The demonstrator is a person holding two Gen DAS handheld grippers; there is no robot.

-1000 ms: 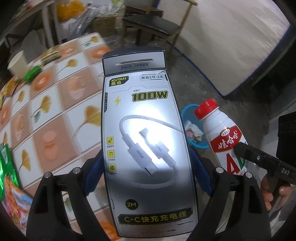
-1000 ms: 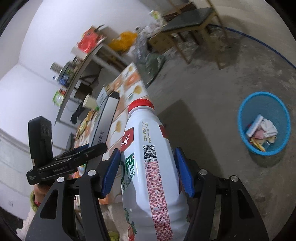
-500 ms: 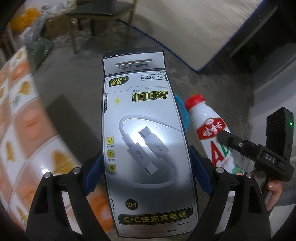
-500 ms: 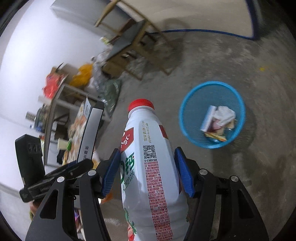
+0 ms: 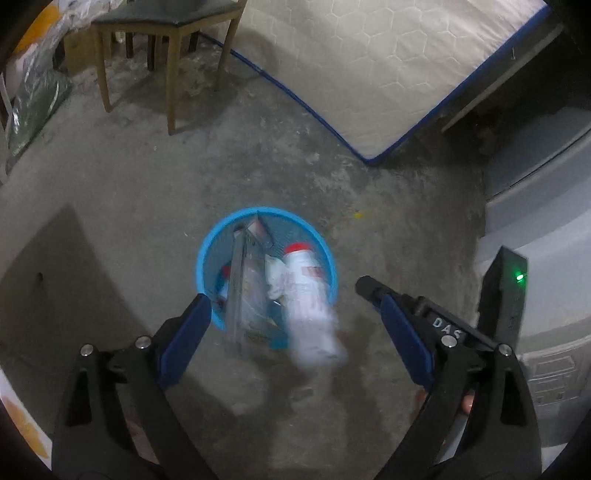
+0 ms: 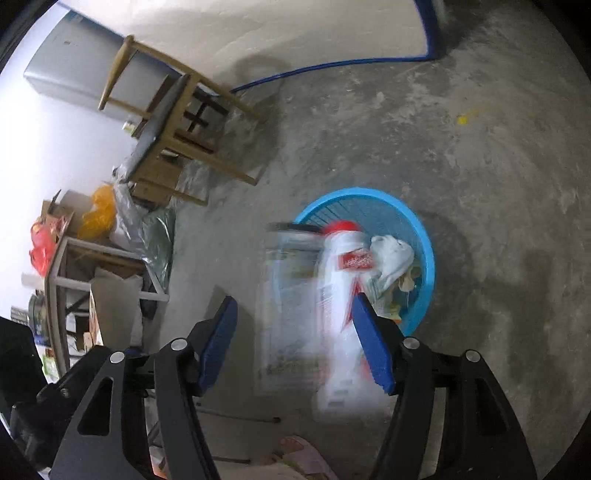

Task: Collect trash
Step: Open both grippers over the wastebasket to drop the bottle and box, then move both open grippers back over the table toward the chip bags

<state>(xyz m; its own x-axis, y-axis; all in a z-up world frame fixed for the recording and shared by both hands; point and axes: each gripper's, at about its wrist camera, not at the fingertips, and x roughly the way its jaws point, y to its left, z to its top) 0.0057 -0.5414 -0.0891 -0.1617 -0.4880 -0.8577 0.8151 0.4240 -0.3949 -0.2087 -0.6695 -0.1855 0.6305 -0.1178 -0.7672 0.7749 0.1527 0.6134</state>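
On the concrete floor stands a blue mesh basket (image 5: 207, 251) (image 6: 424, 240) with paper scraps inside. My left gripper (image 5: 293, 306) hangs above its near rim, jaws opening, with nothing pressed between the pads. The silver cable box (image 5: 240, 288) (image 6: 288, 314) is blurred and dropping edge-on into the basket. My right gripper (image 6: 295, 301) is beside it, jaws opening too. The white red-capped bottle (image 5: 310, 314) (image 6: 340, 314), also blurred, slides past the right pad, cap first toward the basket. The right gripper (image 5: 369, 288) shows side-on in the left wrist view.
A wooden chair (image 5: 166, 22) (image 6: 177, 122) stands beyond the basket. A blue-edged mattress (image 5: 388, 74) leans at the back. A grey appliance (image 5: 535, 221) is on the right. A cluttered table with bags (image 6: 59, 266) sits to the left.
Both grippers swung from the tiled table to over the basket and tipped downward. Their jaws spread, and the cable box and the bottle left the pads and fell toward the basket.
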